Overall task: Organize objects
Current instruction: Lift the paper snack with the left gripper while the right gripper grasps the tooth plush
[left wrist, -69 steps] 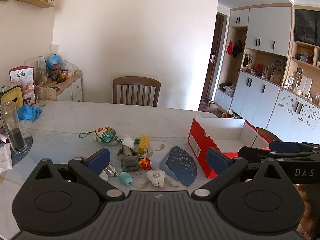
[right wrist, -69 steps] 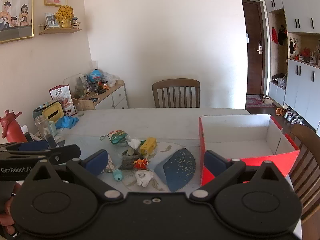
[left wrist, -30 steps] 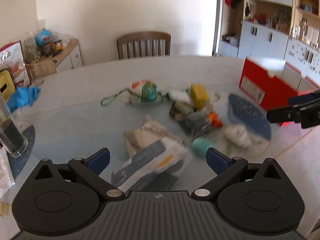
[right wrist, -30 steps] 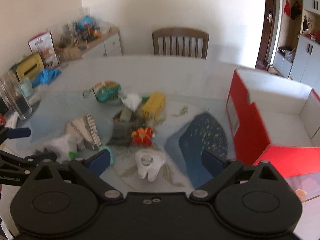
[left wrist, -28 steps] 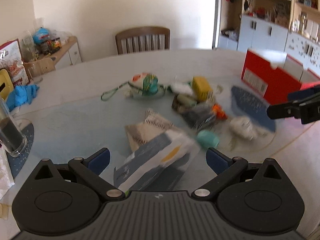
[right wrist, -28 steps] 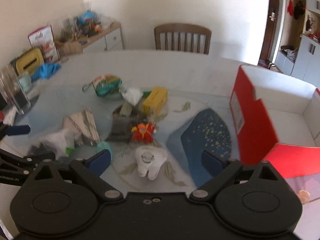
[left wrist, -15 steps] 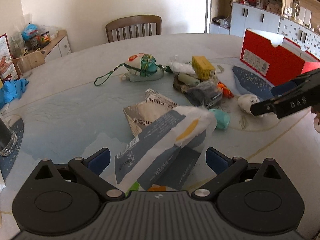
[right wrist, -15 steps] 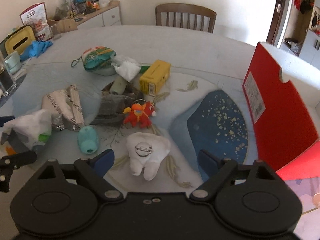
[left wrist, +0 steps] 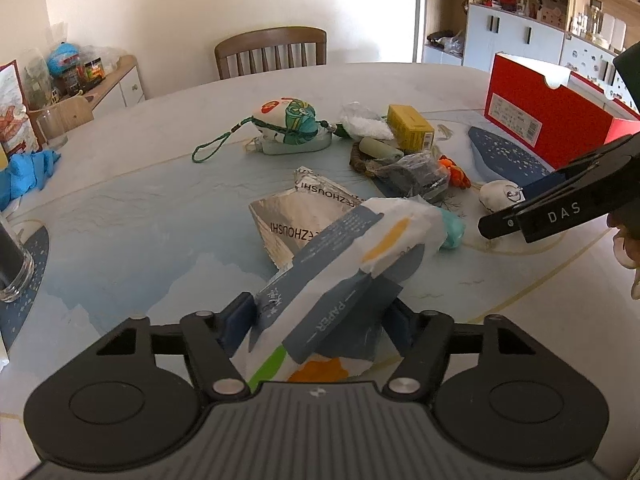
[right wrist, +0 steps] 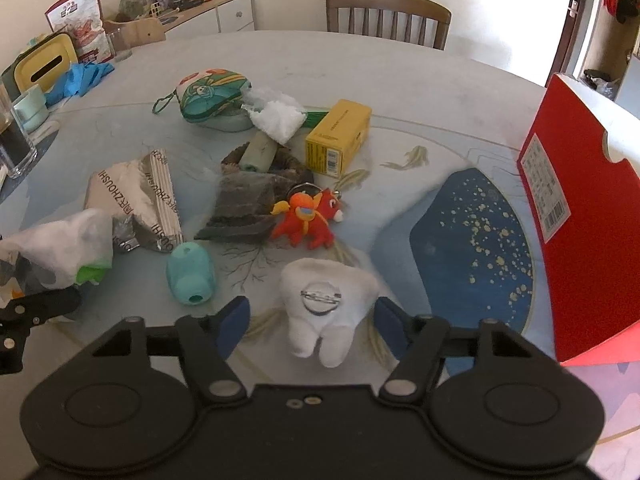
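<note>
We note both grippers' jaws have just been closing: left gripper (left wrist: 318,322) now clamps the paper packet (left wrist: 344,276); right gripper (right wrist: 312,326) brackets the tooth plush (right wrist: 326,300) (contact unconfirmed), red box (right wrist: 576,200) awaiting.

The pale marbled tabletop (right wrist: 460,92) lies bare toward the brown wooden chair (right wrist: 386,20). A tall red cardboard box (right wrist: 576,208) walls off the right side. In the middle, a yellow carton (right wrist: 338,136), an orange plush toy (right wrist: 310,220) and a teal capsule (right wrist: 190,272) crowd together, close-packed.

Red box (right wrist: 576,216), yellow carton (right wrist: 338,142), white tooth plush (right wrist: 326,306), navy gold-speckled mat (right wrist: 476,240)
</note>
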